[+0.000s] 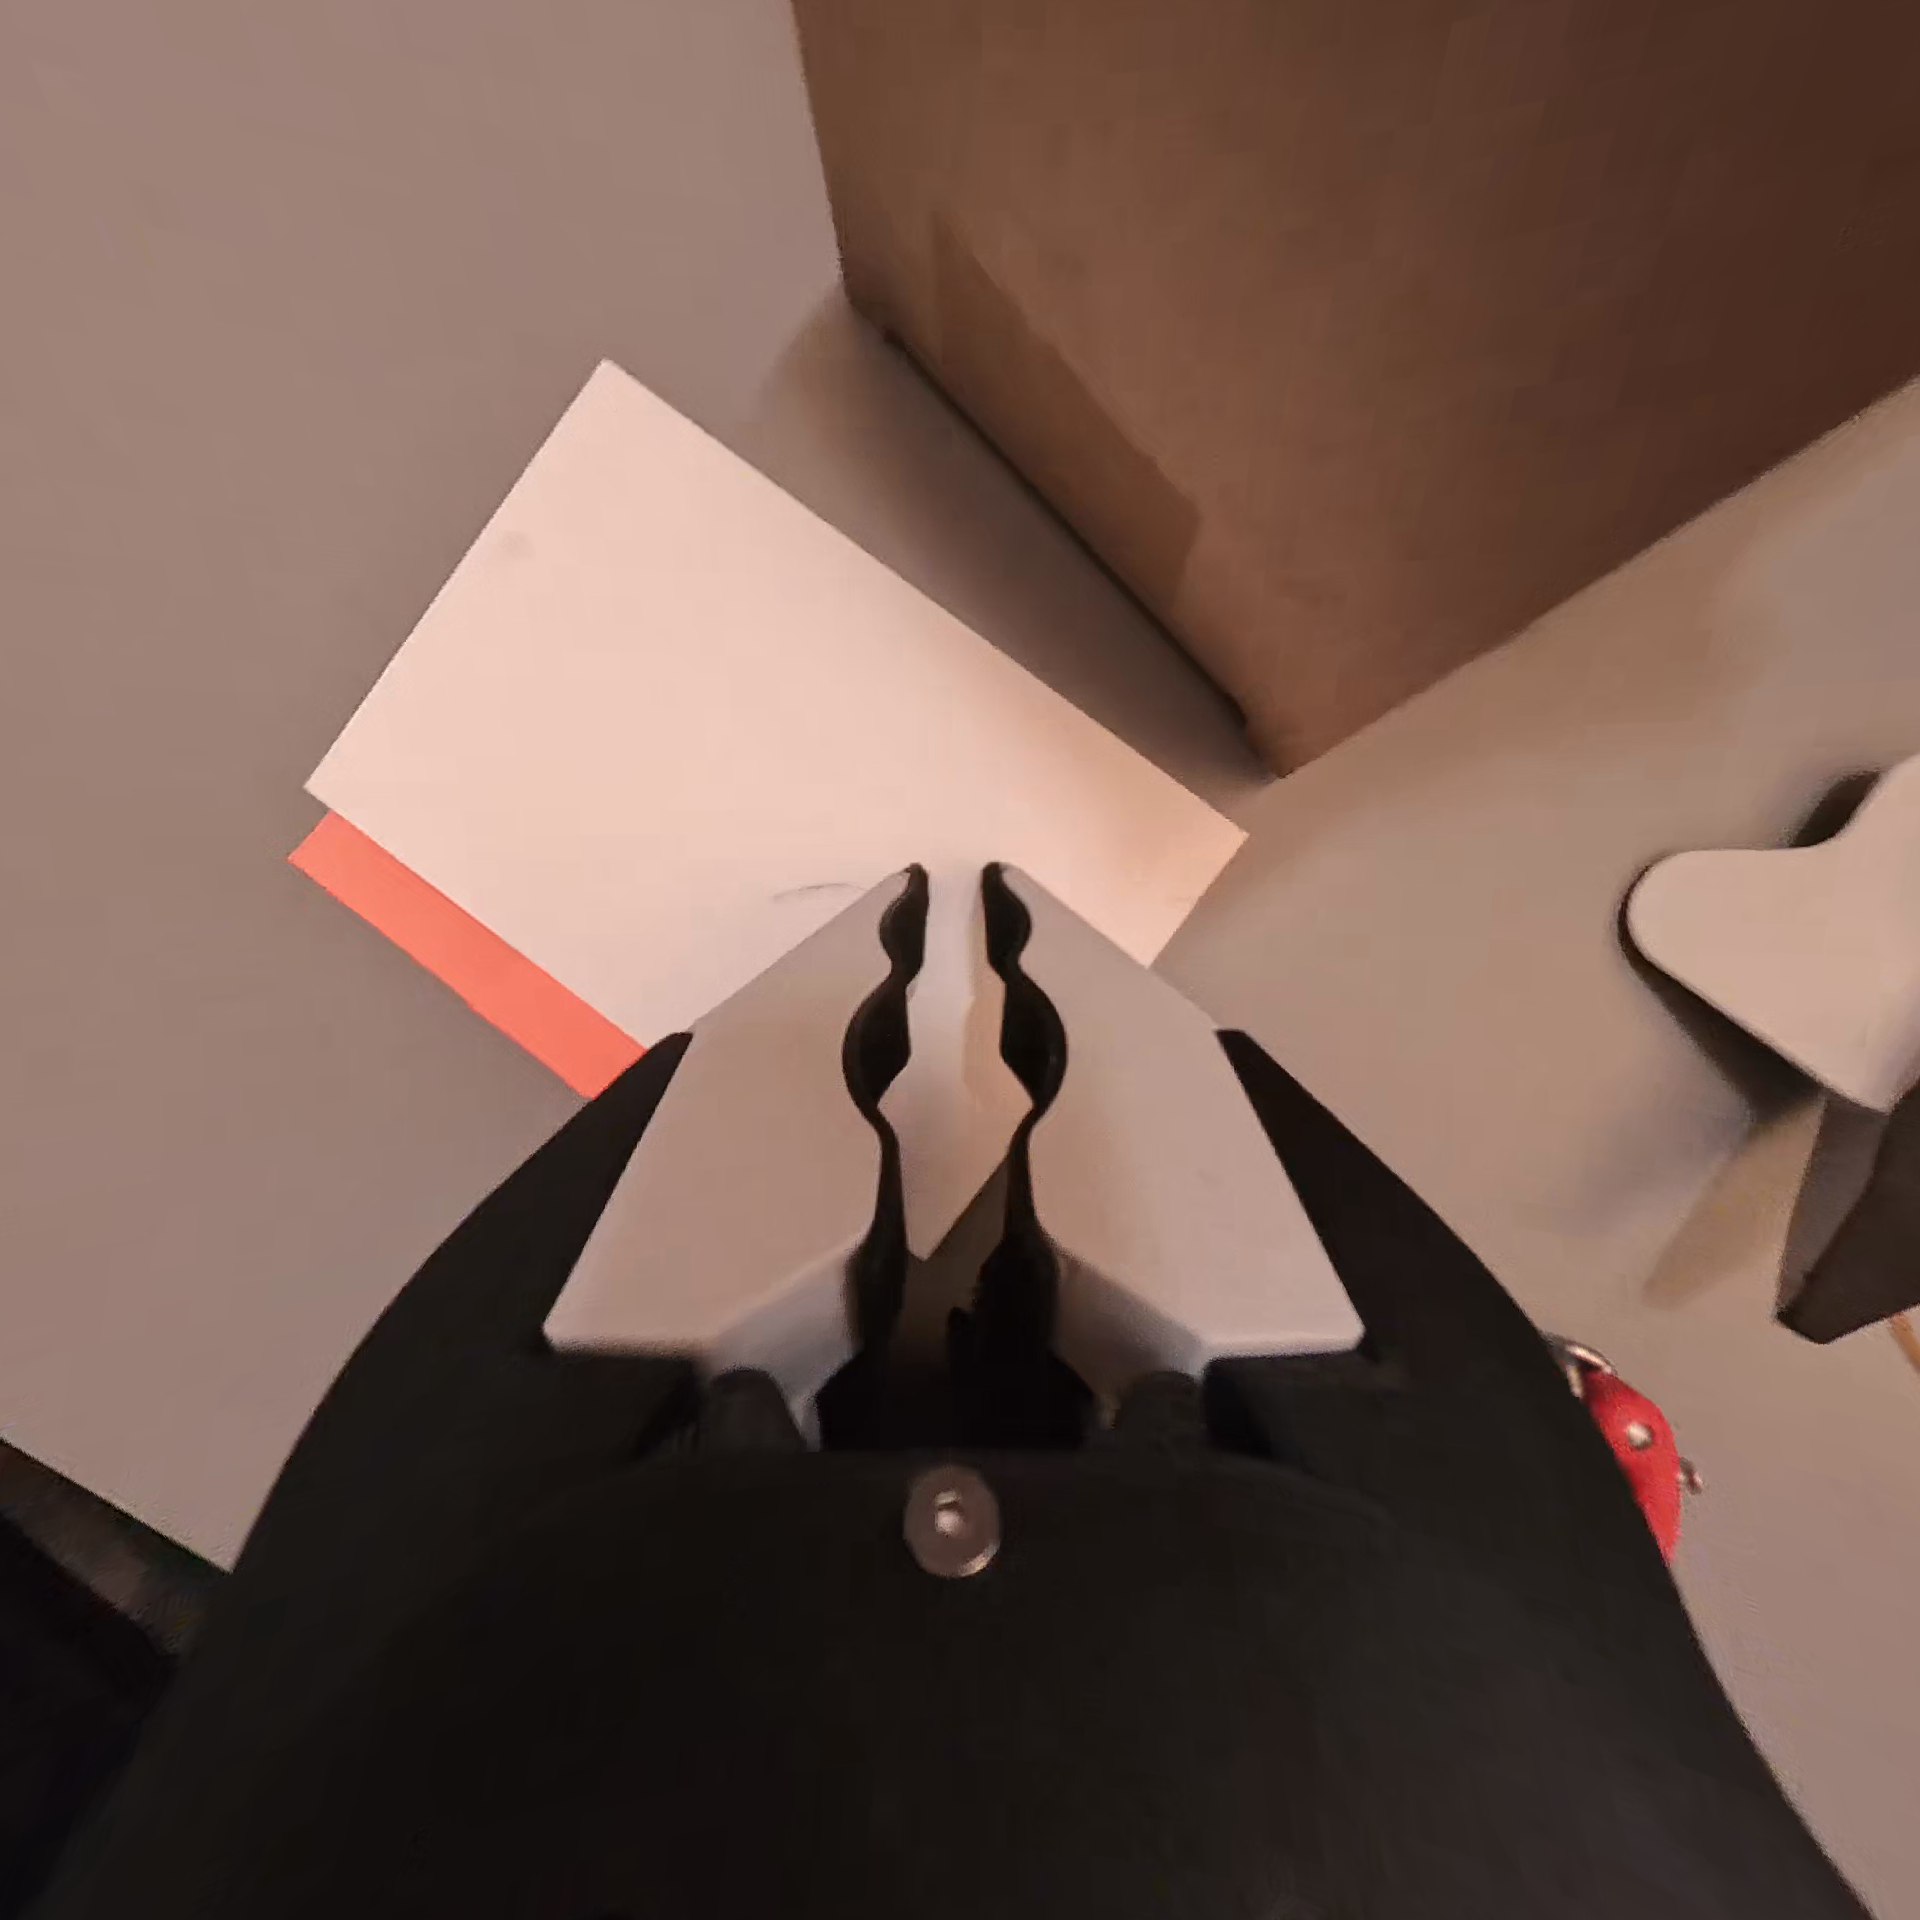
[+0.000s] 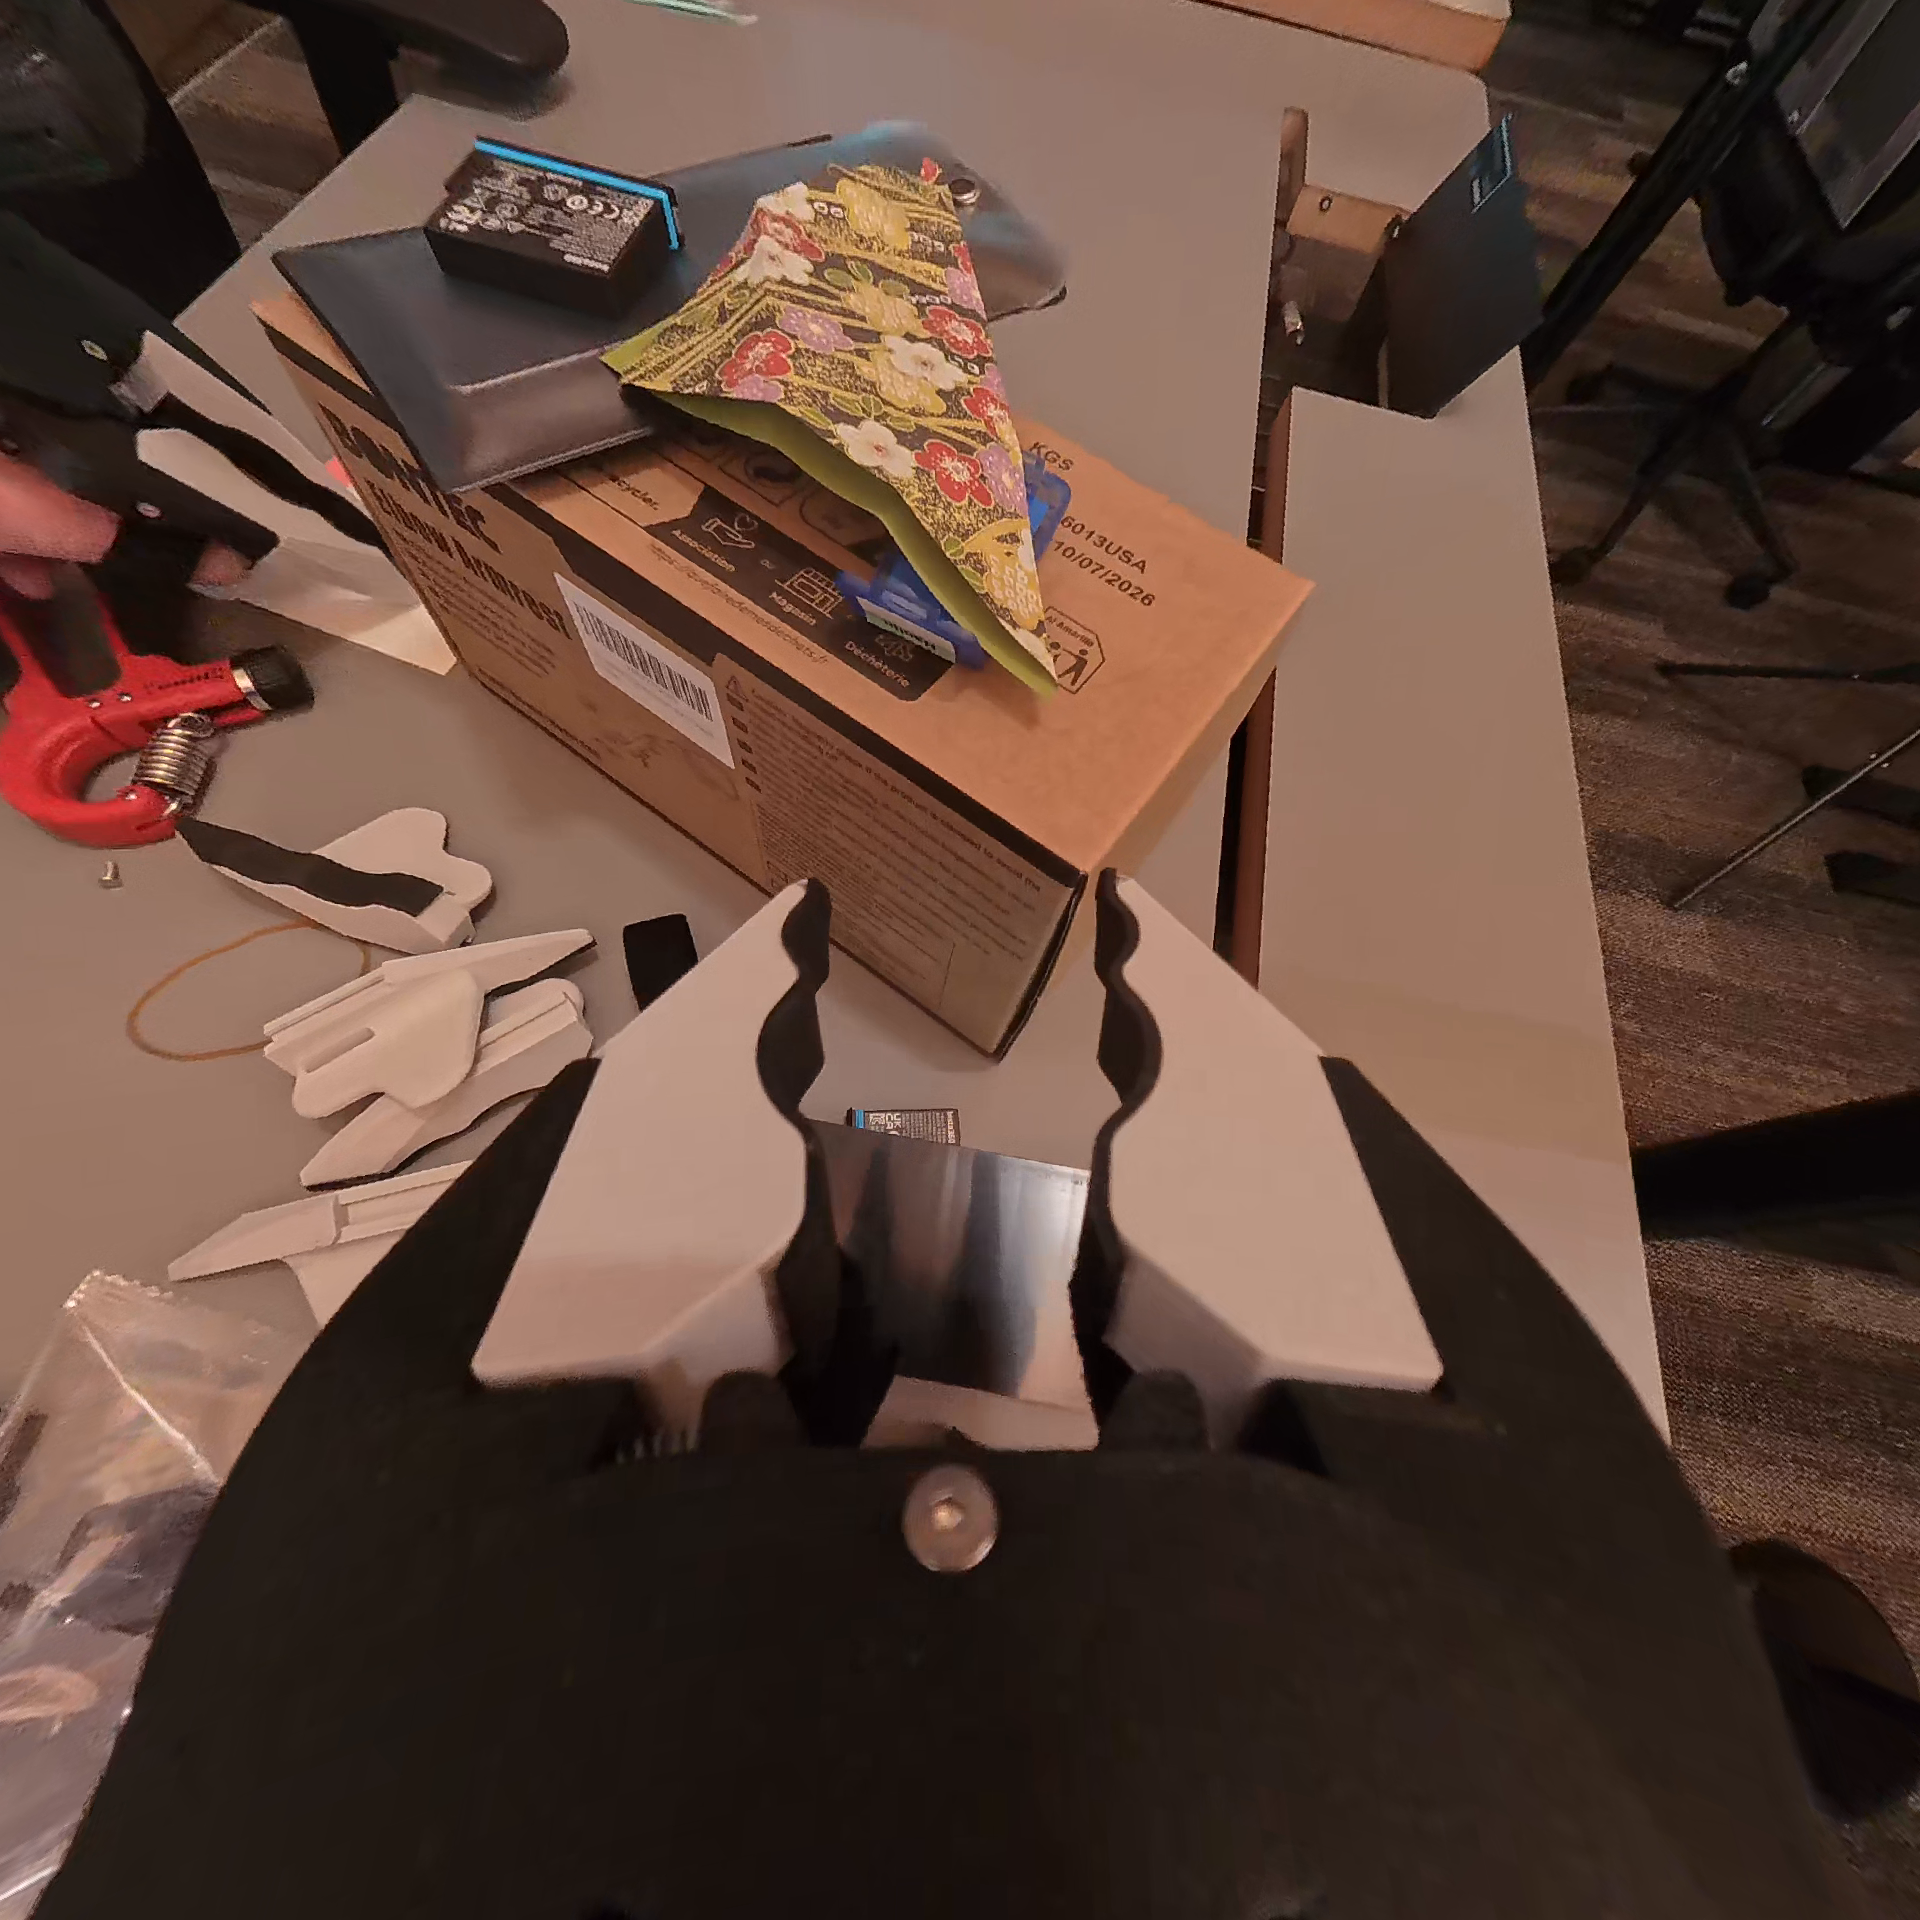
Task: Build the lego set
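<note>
In the left wrist view, the left gripper (image 1: 954, 878) is hanging over a white rectangular sheet of paper (image 1: 727, 707), which is lying flat on the grey surface (image 1: 208, 416). Its jaws are standing narrow, with only a thin gap between the tips, and nothing is sitting between them. A salmon-pink sheet (image 1: 457, 951) is peeking out from under the white paper at about 8 o'clock of it. A brown cardboard box (image 1: 1351, 312) is standing at 1 o'clock, just beside the paper's far edge.

In the right wrist view, the right gripper (image 2: 961, 894) is pointing toward the same brown cardboard box (image 2: 935, 748), near its closest corner. Its jaws are standing wide, and they are not gripping anything. Between the fingers, low down, a dark glossy flat object (image 2: 956, 1247) is showing; I cannot tell what it is. On top of the box, a black battery pack with a blue edge (image 2: 551, 223) is resting on a dark flat case (image 2: 468, 364), and a folded paper with a flower pattern (image 2: 883, 364) is leaning over a small blue block piece (image 2: 914, 613), which is sitting on the box lid toward 12 o'clock. This may be the lego set, but I cannot say for sure. At 9 o'clock, several loose white printed finger parts (image 2: 416, 1039) and a tan rubber band (image 2: 229, 997) are lying on the surface.
</note>
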Action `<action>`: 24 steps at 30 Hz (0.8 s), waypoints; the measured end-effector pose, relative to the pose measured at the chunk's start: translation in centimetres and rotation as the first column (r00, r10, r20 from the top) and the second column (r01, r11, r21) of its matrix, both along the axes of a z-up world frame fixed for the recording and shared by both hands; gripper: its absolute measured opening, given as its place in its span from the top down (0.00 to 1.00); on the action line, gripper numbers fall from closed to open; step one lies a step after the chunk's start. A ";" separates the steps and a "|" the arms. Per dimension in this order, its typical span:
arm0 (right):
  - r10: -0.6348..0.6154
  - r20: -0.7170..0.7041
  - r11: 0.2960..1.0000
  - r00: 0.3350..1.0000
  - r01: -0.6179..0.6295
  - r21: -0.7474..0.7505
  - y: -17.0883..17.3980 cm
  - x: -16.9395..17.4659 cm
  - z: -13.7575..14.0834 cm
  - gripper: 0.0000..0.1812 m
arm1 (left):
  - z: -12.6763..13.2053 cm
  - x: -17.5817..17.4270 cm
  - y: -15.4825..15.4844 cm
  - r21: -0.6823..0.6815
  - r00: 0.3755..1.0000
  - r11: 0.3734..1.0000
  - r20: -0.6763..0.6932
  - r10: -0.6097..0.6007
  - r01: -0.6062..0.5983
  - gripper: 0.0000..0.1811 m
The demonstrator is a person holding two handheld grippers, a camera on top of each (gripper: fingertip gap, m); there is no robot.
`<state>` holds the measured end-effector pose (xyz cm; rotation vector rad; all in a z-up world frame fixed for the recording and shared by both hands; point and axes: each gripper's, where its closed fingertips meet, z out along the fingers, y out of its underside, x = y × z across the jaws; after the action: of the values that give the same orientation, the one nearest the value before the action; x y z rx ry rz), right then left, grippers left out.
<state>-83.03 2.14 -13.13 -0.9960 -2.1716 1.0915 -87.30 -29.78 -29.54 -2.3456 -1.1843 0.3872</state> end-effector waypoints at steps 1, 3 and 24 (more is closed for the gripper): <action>0.002 -0.001 1.000 1.000 -0.002 -0.004 -0.1 0.1 0.1 0.73 | 0.0 -0.1 -0.2 -0.004 1.000 1.000 -0.012 -0.007 0.007 0.97; 0.006 -0.005 1.000 1.000 -0.006 -0.009 -0.2 0.2 0.3 0.73 | 0.0 0.0 -0.4 0.007 1.000 1.000 0.004 -0.027 0.027 1.00; 0.100 -0.196 0.992 0.976 -0.113 -0.059 -7.5 9.8 12.4 0.73 | 3.2 0.8 -7.9 0.219 0.939 0.915 0.010 0.344 -0.338 0.76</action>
<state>-73.26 -5.34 -0.77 -0.7752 -2.0618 1.2667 -86.48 -37.70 -26.35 -1.9412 -1.5443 0.3845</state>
